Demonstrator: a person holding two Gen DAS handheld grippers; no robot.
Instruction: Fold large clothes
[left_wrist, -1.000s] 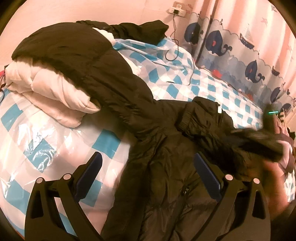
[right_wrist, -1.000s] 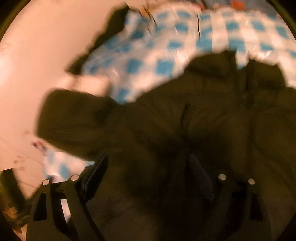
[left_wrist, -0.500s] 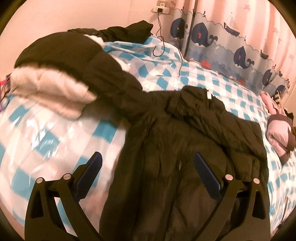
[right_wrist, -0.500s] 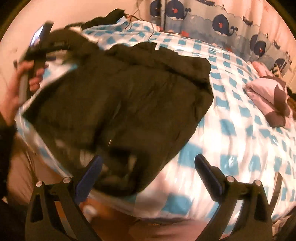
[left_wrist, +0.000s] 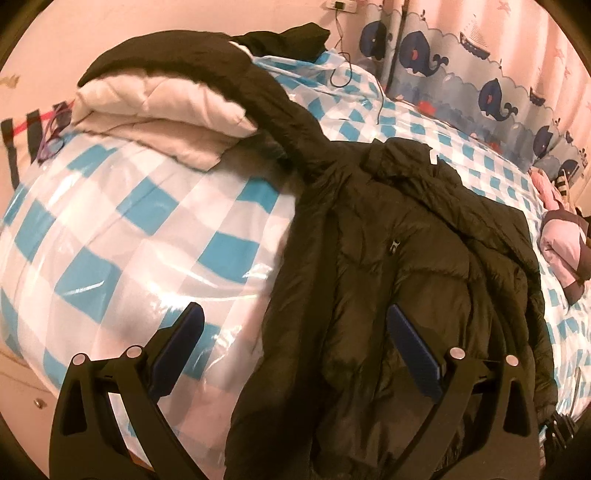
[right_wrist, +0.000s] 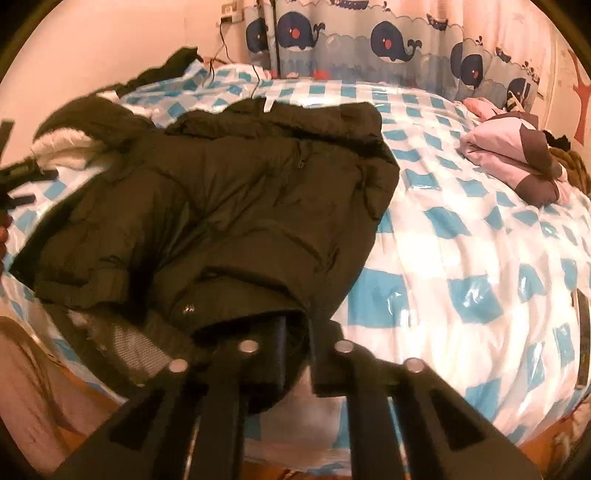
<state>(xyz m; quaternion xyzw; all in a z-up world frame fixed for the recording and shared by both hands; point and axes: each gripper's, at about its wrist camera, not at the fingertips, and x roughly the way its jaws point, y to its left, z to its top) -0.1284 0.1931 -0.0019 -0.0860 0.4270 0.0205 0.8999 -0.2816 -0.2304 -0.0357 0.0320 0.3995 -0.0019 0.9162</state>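
A large dark olive puffer jacket (left_wrist: 399, 266) lies spread on a bed with a blue-and-white checked cover (left_wrist: 122, 236). One sleeve runs up toward the folded clothes at the back left. My left gripper (left_wrist: 293, 332) is open and empty, hovering above the jacket's left edge. In the right wrist view the jacket (right_wrist: 236, 192) lies in front of me, and my right gripper (right_wrist: 297, 332) is shut on the jacket's hem at the near edge of the bed (right_wrist: 461, 258).
A folded black-and-white coat (left_wrist: 162, 96) sits at the back left. A folded pink-and-brown garment (right_wrist: 517, 162) lies at the right. A whale-print curtain (right_wrist: 388, 40) and a wall socket with a cable (left_wrist: 341, 14) are behind the bed.
My right gripper has closed on the jacket's hem; it was open half a second ago. The left gripper has drawn back and stays open.
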